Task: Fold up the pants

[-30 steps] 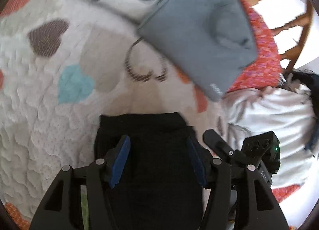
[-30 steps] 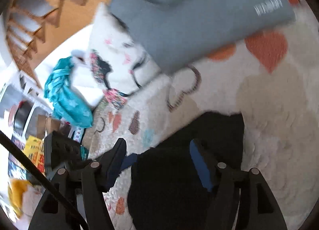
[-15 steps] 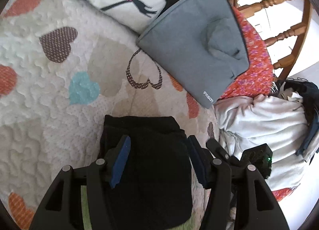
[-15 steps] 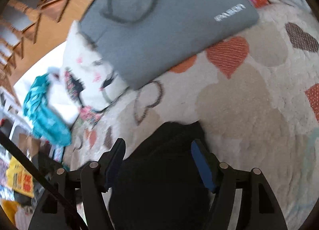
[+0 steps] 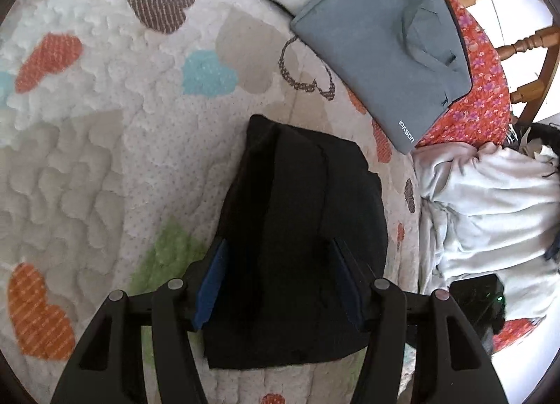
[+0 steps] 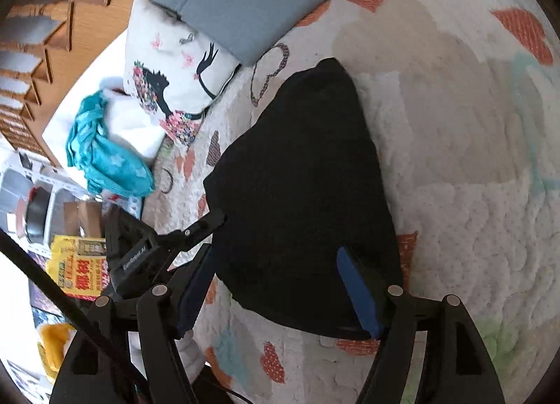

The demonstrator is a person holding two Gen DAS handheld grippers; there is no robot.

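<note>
The folded pants (image 5: pixel 301 229) lay on the quilt (image 5: pixel 87 159) straight ahead of both my grippers, long axis running away from me, left gripper (image 5: pixel 280 281) open astride the near end, right gripper (image 6: pixel 276 288) also open, touching nothing.

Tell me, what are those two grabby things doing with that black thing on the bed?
A person is folding black pants with a gripper in each hand. The pants lie in a compact folded bundle on the heart-patterned quilt. The left gripper and right gripper both hover over it, open and not pinching. A grey laptop bag lies beyond it.
</note>
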